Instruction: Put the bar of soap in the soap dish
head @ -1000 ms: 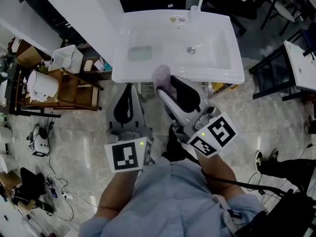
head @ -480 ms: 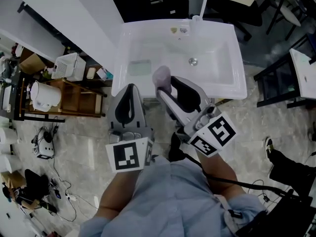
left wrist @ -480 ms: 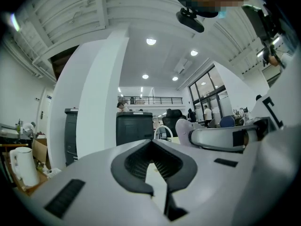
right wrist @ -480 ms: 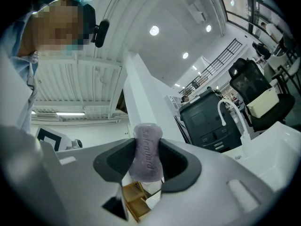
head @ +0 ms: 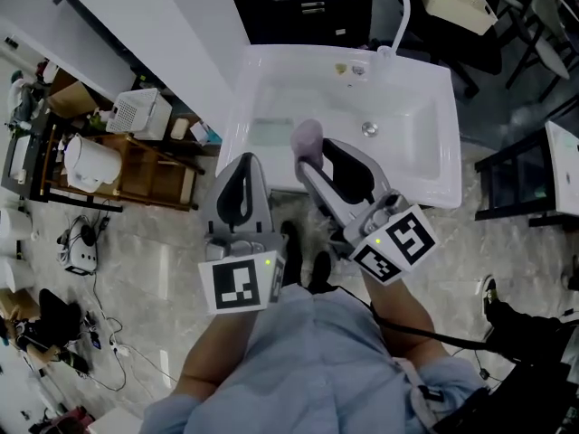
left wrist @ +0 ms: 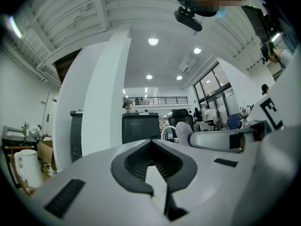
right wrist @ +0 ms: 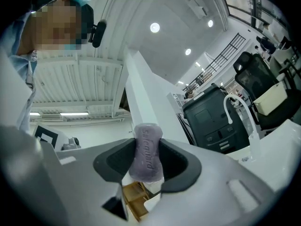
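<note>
In the head view a lilac bar of soap (head: 308, 137) stands on end between the jaws of my right gripper (head: 313, 150), which is shut on it. It hangs over the near rim of the white sink (head: 425, 179). A pale green soap dish (head: 270, 132) lies in the sink's left part, just left of the soap. My left gripper (head: 244, 163) is shut with nothing in it, just short of the sink's front left edge. The right gripper view shows the soap (right wrist: 146, 150) clamped by the dark pads (right wrist: 175, 166). In the left gripper view the jaws (left wrist: 153, 166) are closed and empty.
A curved white faucet (head: 399, 9) rises at the sink's back and a drain (head: 369, 129) sits at its right. A wooden shelf holding a white kettle (head: 90, 164) stands to the left. A dark table (head: 520, 193) is at the right. Cables (head: 81, 242) lie on the floor.
The sink has come lower and nearer in the head view. My right gripper has carried the soap forward over the sink's front rim, closer to the dish. The left gripper stays shut.
</note>
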{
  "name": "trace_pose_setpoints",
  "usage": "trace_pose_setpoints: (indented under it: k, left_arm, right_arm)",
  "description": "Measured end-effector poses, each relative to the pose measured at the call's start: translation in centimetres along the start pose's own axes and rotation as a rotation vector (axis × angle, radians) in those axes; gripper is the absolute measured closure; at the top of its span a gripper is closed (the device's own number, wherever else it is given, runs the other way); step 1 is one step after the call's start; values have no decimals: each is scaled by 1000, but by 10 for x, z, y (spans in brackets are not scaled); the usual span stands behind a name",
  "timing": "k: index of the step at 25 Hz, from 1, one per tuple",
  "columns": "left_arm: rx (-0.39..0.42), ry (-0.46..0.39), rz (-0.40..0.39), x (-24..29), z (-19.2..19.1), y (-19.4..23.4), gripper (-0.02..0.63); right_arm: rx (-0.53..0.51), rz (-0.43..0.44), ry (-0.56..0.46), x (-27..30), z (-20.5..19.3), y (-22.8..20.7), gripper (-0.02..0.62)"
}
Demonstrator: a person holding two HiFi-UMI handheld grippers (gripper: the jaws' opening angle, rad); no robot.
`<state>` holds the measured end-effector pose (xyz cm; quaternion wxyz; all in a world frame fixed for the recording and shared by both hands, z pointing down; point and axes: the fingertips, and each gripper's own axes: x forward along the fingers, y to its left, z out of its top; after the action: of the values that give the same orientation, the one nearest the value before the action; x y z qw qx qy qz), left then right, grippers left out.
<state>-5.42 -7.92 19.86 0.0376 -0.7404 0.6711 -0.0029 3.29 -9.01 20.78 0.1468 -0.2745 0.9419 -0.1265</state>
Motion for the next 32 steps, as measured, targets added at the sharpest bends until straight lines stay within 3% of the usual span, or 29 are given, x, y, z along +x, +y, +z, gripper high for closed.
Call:
trace_pose_setpoints:
  k: [15, 32]
  left_arm:
    - [-58, 12, -4, 50, -23, 45, 600]
    - [-115, 113, -33, 115, -79, 90, 600]
  right_arm:
    - [-27, -8, 86, 60, -23, -30, 436]
    - [28, -58, 181, 116, -75, -82, 436]
